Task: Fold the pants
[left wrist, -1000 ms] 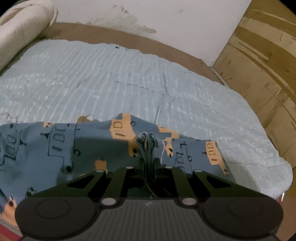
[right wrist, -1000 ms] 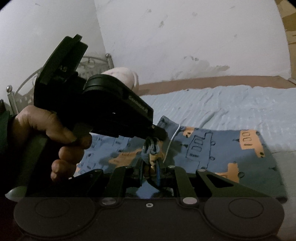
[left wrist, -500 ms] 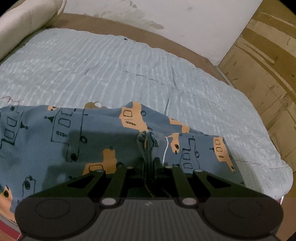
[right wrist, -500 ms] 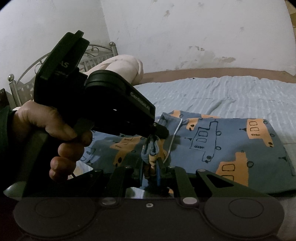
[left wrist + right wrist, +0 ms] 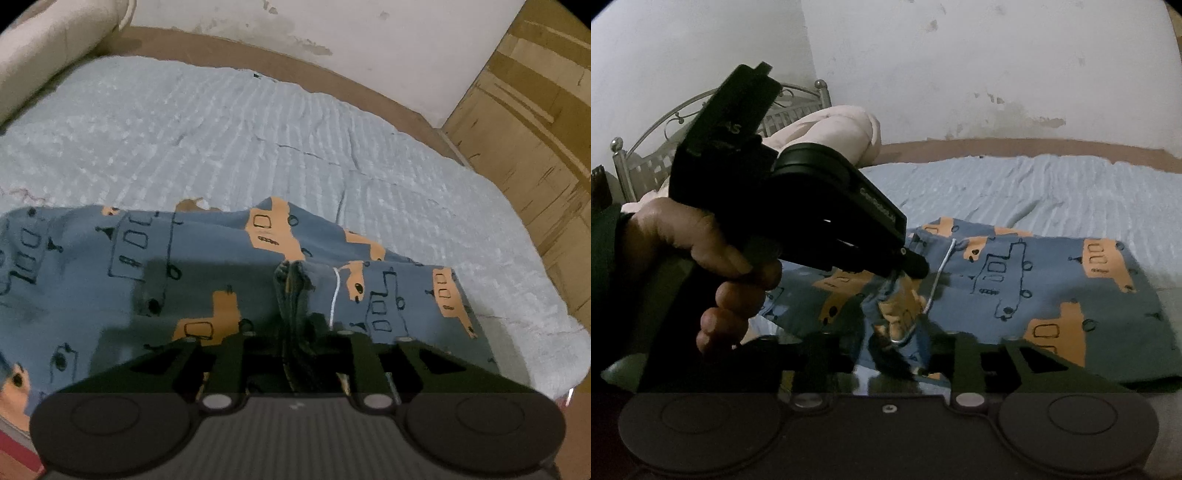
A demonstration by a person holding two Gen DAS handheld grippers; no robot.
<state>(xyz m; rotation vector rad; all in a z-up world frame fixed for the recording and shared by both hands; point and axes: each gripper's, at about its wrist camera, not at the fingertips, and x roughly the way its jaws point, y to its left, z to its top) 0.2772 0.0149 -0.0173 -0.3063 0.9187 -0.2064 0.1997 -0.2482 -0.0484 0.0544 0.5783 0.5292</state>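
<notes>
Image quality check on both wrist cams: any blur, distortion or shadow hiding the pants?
Left wrist: heavy fisheye bowing at the edges; the pants blur at lower left and the left gripper shadows the cloth. Right wrist: dim, the hand and foreground nearly black, motion smear at the right gripper.
</notes>
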